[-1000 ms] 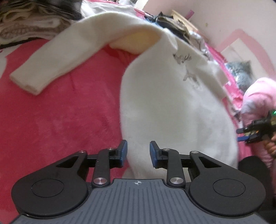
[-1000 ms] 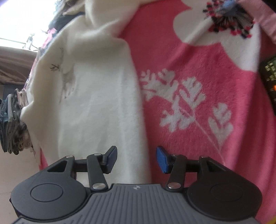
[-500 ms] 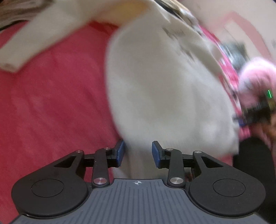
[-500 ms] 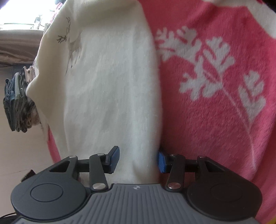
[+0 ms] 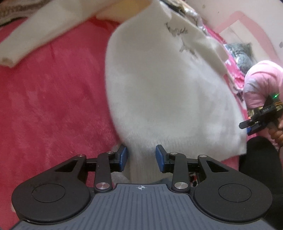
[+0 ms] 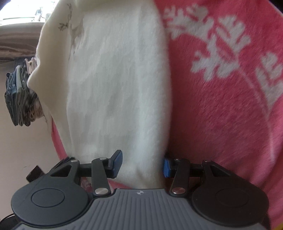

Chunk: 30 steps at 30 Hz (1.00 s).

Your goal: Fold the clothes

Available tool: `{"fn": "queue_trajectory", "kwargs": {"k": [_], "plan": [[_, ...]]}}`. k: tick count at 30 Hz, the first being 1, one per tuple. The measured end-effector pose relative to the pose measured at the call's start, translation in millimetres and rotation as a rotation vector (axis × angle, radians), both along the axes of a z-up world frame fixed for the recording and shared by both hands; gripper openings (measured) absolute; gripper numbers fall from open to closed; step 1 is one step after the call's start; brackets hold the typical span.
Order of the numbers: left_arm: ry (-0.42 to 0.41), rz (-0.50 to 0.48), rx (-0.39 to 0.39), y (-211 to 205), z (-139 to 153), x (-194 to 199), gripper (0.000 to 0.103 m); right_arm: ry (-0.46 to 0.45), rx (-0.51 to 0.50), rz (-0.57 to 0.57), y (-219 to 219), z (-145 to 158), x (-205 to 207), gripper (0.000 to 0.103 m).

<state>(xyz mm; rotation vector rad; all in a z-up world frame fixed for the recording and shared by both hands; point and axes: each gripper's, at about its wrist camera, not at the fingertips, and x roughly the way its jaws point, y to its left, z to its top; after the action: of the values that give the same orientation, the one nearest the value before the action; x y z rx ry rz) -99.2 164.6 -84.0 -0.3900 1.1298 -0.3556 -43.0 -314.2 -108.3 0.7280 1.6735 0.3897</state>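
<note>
A cream fleece sweater (image 5: pixel 168 85) with small grey deer prints lies on a pink blanket (image 5: pixel 53 99). One sleeve (image 5: pixel 40 33) stretches to the far left. My left gripper (image 5: pixel 141 158) is open, its jaws either side of the ribbed bottom hem near one corner. My right gripper (image 6: pixel 142 163) is open with the hem's other corner between its jaws. It shows in the left wrist view (image 5: pixel 256 122) at the right edge. The sweater (image 6: pixel 115 79) fills the middle of the right wrist view.
The blanket (image 6: pixel 221 106) has a white leaf pattern on the right. Piled clothes (image 6: pixel 21 99) hang at the bed's far edge. More folded clothes (image 5: pixel 10 10) lie at the back left. The person's pink sleeve (image 5: pixel 261 83) is at the right.
Both grippers have moved forward onto the sweater's bottom hem. The fabric now sits between each pair of open jaws.
</note>
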Motion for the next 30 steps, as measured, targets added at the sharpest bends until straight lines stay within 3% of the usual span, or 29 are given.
{"fn": "queue_trajectory", "kwargs": {"k": [4, 6, 7, 11, 14, 15, 16, 17, 19, 25, 28, 30], "plan": [[0.022, 0.031, -0.056, 2.8, -7.0, 2.5, 0.032, -0.002, -0.027, 0.031, 8.3, 8.2, -5.2, 0.048], [0.029, 0.043, -0.071, 3.7, -8.9, 3.7, 0.017, 0.001, -0.048, 0.024, 12.1, 11.2, -8.8, 0.045], [0.035, 0.048, -0.08, 4.9, -10.0, 4.3, 0.015, 0.002, -0.059, 0.02, 13.7, 11.5, -11.2, 0.043], [0.071, 0.075, -0.134, 14.1, -15.5, 6.0, 0.012, 0.028, -0.052, -0.027, 19.3, 2.4, -24.9, 0.043], [0.064, 0.075, -0.131, 9.8, -16.6, 5.0, 0.011, 0.017, -0.021, -0.085, 19.8, 2.4, -33.5, 0.044], [0.06, 0.065, -0.128, 7.3, -16.1, 5.0, 0.009, 0.013, -0.015, -0.101, 19.8, 0.7, -37.8, 0.044], [0.053, 0.052, -0.125, 4.8, -14.9, 5.2, 0.008, 0.001, -0.016, -0.118, 19.5, -0.3, -41.9, 0.038], [0.044, 0.036, -0.122, 2.3, -12.9, 5.6, 0.007, -0.027, -0.042, -0.107, 21.3, 2.2, -45.0, 0.021], [0.033, 0.008, -0.132, -2.0, -8.0, 6.4, 0.006, -0.09, -0.079, -0.082, 24.0, 10.9, -48.8, 0.012], [0.044, -0.075, -0.218, -17.6, 13.9, 18.8, 0.006, -0.228, -0.134, -0.011, 4.1, 64.4, -38.3, 0.01], [0.054, -0.177, -0.242, -38.1, 21.7, 21.9, 0.006, -0.278, -0.193, 0.039, -8.2, 97.0, -27.0, 0.01], [0.063, -0.256, -0.235, -53.4, 21.1, 22.8, 0.006, -0.267, -0.219, 0.05, -18.5, 102.7, -23.0, 0.01]]}}
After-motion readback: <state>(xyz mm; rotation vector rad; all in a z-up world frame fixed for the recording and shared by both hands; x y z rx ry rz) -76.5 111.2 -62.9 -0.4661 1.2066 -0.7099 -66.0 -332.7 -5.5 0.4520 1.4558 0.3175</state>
